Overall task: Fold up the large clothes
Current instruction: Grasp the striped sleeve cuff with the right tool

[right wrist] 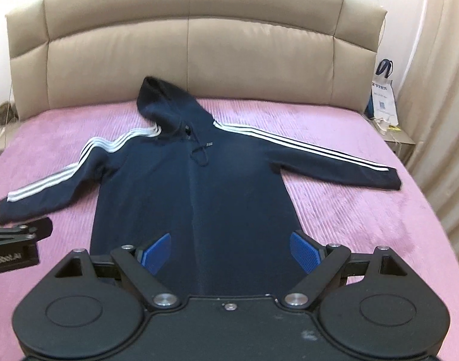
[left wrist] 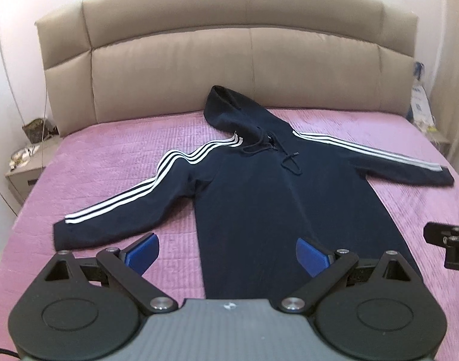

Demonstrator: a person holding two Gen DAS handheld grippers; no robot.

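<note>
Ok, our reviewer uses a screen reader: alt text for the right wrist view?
A navy hoodie with white-striped sleeves lies spread flat, hood toward the beige headboard, on a pink bedspread. The open right gripper hovers over its hem.

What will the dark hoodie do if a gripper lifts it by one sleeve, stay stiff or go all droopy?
The hoodie will probably droop: it is soft cloth lying flat with wrinkles near the left sleeve. Its big body would likely drag along the pink bedspread. The loose drawstring should dangle.

Left gripper [right wrist: 7, 249] side reads partly "nRobot.AI"; white bag [right wrist: 384, 96] print illegible.
</note>
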